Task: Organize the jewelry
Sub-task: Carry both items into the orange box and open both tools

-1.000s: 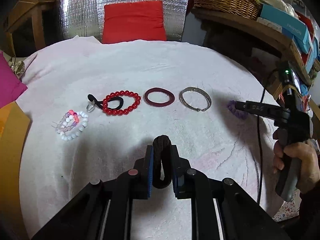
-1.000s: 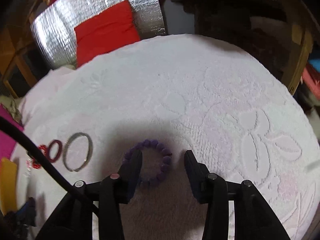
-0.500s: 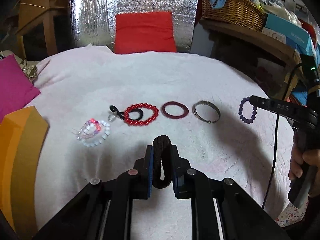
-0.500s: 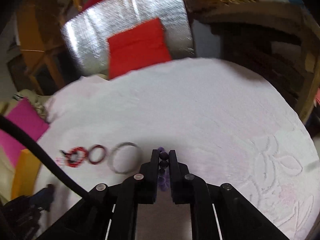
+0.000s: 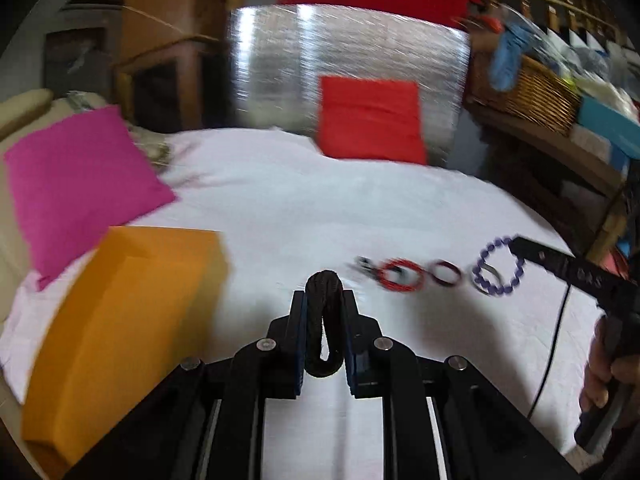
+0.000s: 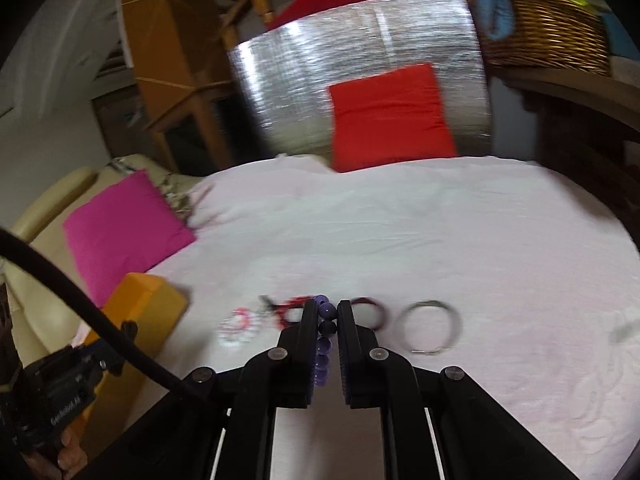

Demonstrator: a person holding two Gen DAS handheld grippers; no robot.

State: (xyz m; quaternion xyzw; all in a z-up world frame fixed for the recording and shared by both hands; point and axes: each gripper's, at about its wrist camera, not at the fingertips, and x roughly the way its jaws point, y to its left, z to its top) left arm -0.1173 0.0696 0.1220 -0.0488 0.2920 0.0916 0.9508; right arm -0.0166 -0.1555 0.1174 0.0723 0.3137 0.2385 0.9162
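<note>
purple bead bracelet (image 6: pixel 325 342) clamped in right gripper (image 6: pixel 325 320)

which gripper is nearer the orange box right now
Left. The left gripper hangs just right of the orange box; the right gripper is farther right, above the bracelet row.

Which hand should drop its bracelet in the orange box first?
Probably left. The left hand-held gripper, shut on the black band, is right beside the orange box; the right one holds purple beads farther away.
</note>
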